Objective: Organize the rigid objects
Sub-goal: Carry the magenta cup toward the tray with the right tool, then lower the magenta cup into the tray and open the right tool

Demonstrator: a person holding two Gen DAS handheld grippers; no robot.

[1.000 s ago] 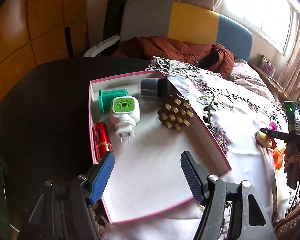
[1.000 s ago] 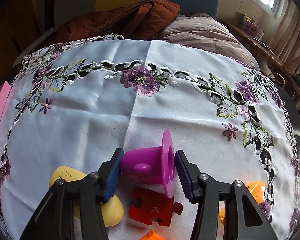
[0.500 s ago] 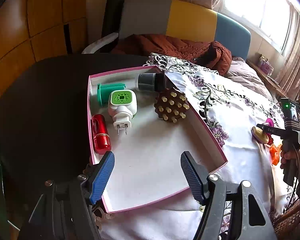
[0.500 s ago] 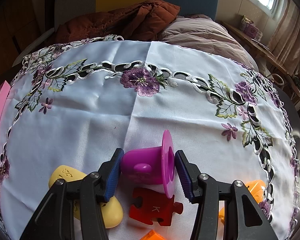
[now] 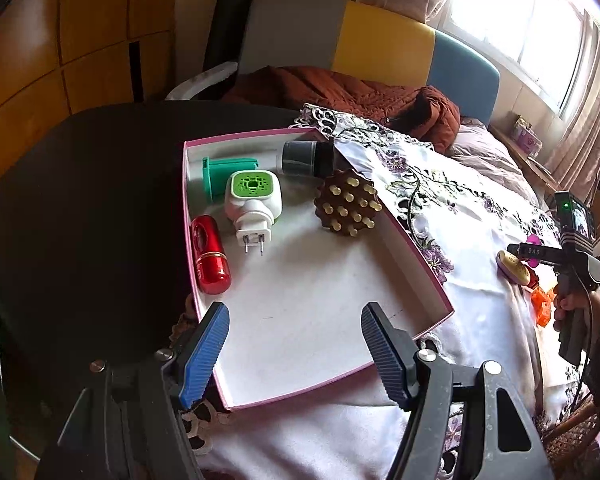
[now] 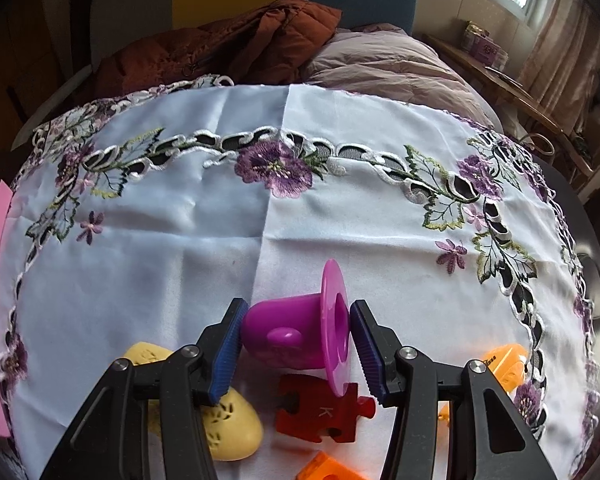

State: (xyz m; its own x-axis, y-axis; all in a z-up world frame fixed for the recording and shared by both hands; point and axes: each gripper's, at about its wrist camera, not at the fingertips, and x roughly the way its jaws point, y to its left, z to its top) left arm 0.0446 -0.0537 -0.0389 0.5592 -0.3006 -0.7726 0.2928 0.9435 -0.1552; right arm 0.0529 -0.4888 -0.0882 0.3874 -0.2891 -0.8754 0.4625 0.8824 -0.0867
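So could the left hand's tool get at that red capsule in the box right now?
Probably yes: the left gripper hangs open and empty over the box, and the red capsule lies uncovered by the wall, nothing on top.

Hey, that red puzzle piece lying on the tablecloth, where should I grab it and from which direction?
Take the red puzzle piece from above, across its two straighter edges, not the knobs. It lies flat, so the fingers must reach down to the tablecloth; the purple cup hangs just over it.

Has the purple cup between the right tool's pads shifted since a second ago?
No. The purple cup sits in the same spot over the red puzzle piece and beside the yellow egg, the right tool closed on it.
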